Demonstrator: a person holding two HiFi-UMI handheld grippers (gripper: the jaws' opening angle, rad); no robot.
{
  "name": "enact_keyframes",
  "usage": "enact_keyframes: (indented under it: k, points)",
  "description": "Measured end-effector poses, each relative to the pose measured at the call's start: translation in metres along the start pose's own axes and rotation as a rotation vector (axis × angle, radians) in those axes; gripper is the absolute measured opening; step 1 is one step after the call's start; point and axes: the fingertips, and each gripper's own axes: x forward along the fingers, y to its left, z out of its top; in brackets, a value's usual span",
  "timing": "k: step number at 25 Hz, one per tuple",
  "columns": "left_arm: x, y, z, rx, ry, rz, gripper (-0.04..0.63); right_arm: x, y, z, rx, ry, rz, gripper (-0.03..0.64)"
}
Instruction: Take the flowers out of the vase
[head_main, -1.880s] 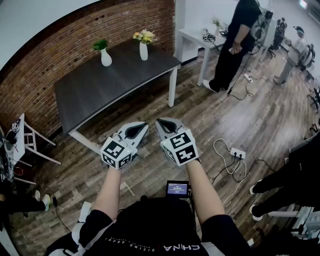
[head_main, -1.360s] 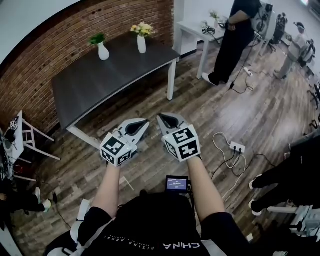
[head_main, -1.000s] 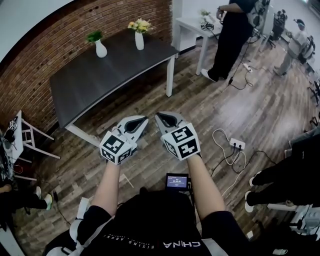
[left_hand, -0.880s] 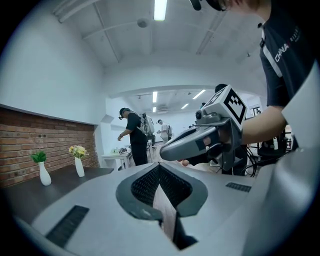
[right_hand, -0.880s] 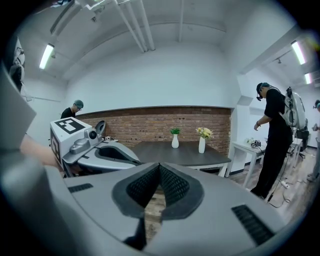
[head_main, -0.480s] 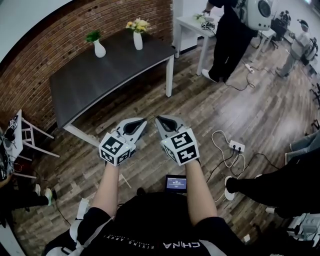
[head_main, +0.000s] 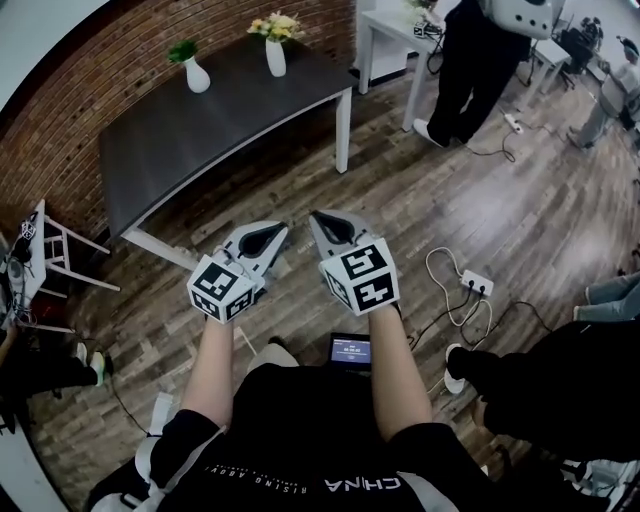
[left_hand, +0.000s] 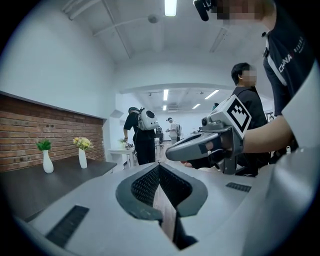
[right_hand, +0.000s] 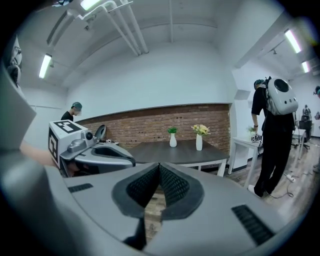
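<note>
Left tool (left_hand: 159, 167) and right tool (right_hand: 159, 166) are shown clenched, empty; only overhead is their seemingly wide gap from the worktop (head_main: 200, 140) seen.

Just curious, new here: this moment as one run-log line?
left gripper: shut, empty | right gripper: shut, empty | flowers: in vase on table, untouched

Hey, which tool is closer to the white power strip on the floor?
Right. In the head view the right tool is held left of the power strip; the left tool lies farther left, beyond the right one.
</note>
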Motion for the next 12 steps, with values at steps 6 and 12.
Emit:
enact_keyframes:
  k: [6, 12]
  points:
    - [0.018, 0.034, -0.014, -0.024, 0.016, -0.003, 0.003, 0.034, -0.018, -0.004, 0.024, 0.022, 0.013, 0.006]
    - [0.053, 0.093, -0.028, -0.044, 0.012, -0.042, 0.003, 0.089, -0.054, 0.002, 0.034, 0.051, -0.035, 0.006]
